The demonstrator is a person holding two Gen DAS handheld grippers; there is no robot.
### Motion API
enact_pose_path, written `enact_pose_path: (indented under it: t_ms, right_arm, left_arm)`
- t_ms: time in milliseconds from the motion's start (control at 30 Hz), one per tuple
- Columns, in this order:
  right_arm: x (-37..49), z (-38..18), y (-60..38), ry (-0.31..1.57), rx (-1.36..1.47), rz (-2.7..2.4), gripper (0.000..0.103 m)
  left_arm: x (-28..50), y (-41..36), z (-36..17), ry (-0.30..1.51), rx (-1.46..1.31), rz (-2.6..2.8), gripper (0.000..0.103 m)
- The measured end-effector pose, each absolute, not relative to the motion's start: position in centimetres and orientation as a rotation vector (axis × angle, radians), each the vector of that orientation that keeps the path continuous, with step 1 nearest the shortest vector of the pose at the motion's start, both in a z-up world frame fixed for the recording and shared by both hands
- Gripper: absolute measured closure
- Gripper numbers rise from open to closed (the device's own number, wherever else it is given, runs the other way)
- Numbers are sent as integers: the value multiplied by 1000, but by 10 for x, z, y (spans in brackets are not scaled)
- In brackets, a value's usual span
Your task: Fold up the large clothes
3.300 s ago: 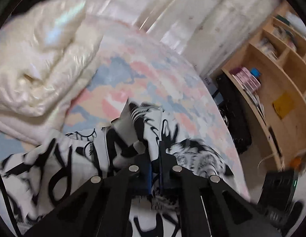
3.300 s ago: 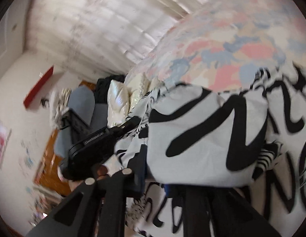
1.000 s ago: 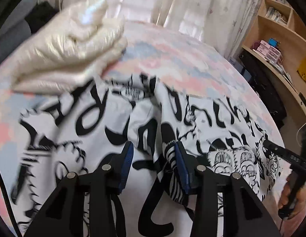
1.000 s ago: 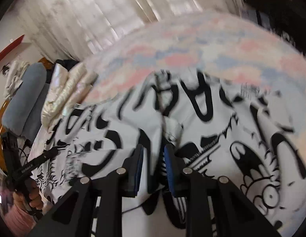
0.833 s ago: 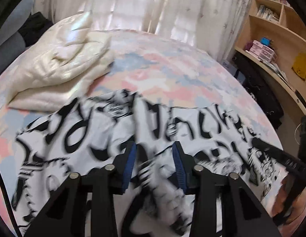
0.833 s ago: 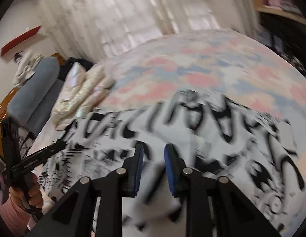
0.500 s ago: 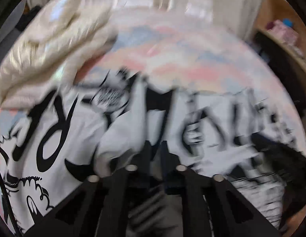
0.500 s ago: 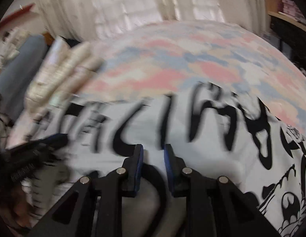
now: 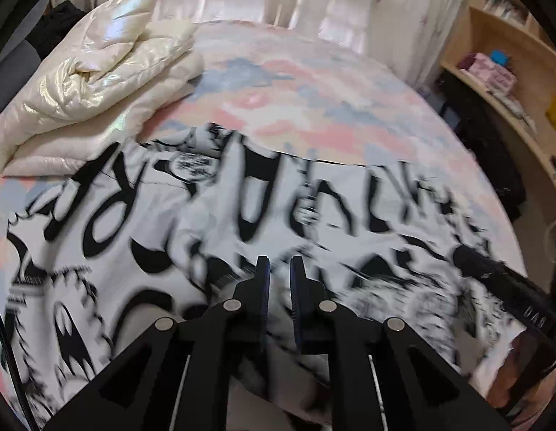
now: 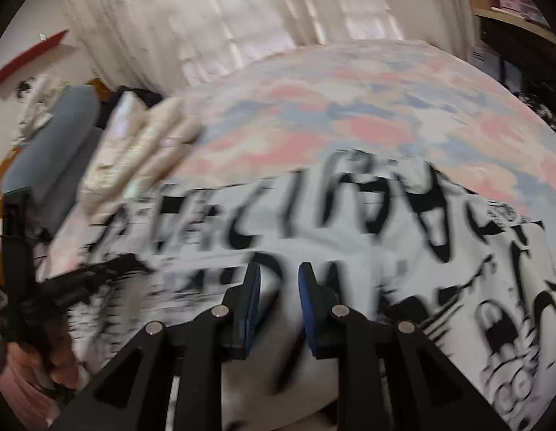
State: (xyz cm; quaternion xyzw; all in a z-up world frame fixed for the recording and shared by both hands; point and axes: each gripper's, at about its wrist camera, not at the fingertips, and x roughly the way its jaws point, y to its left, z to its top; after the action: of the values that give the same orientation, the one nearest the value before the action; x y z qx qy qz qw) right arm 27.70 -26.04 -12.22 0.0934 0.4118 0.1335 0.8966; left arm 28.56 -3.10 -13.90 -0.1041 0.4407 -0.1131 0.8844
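Note:
A large white garment with black graffiti print (image 9: pixel 220 222) lies spread on the bed; it also shows in the right wrist view (image 10: pixel 385 244). My left gripper (image 9: pixel 279 269) hovers over its near part with a narrow gap between the fingers and nothing in it. My right gripper (image 10: pixel 278 276) hovers over the same garment, fingers apart and empty. The right gripper's black body (image 9: pixel 508 287) shows at the right of the left wrist view. Both views are motion-blurred.
A folded cream puffy jacket (image 9: pixel 95 82) lies at the bed's far left, also in the right wrist view (image 10: pixel 141 143). The pastel bedspread (image 9: pixel 314 107) stretches beyond. Wooden shelves (image 9: pixel 511 64) stand at right. Curtains (image 10: pixel 242 18) hang behind.
Both grippers let go of the garment, which now lies spread on the bed. The left gripper shut for a moment and now stands slightly apart. Both cameras keep shifting over the cloth.

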Motion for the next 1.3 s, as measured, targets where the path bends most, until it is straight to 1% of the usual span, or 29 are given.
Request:
enact_pose_path:
  t_ms: [133,167,233,300,433,600,700,767,1100,1200,1267,1300]
  right_arm:
    - [263,-122,-228,844,194,365,75]
    - [260,-126,-223,848,176,363,75]
    - [256,-140,-218,876,138,336,75]
    - [250,-155,-222,901,131,326,75]
    - [230,-162,-232,896,106,317,75]
    - [220,-151,-253,929,245,311,75]
    - [205,-141,-256,919,266,296,75]
    - [192,-130,-257,904,286,302,75]
    - [116,-56,-257,783,272,326,75]
    - [93,-32,-256,748,241,325,73]
    - [79,-18,-255,731,220,329,73]
    - [73,-12,-254,727,208,330,72]
  left_arm:
    - [264,-50,-146,938,-202,-269,94]
    - [259,-54,-153,951,-177,-256,93]
    - [254,-59,-168,975,-111,-204,93]
    - [249,-56,-178,965,-108,-210,93]
    - [244,-49,-175,972,-139,-208,93]
    - [228,-46,-162,984,-132,-174,91]
    - [218,-42,-150,972,-122,-156,88]
    - [205,-37,-139,965,-125,-142,82]
    - [128,-10,-76,884,-153,-109,79]
    - [105,-2,-59,850,-157,-106,71]
    - [93,2,-51,836,-160,-105,63]
    - [86,4,-47,828,-163,-107,63]
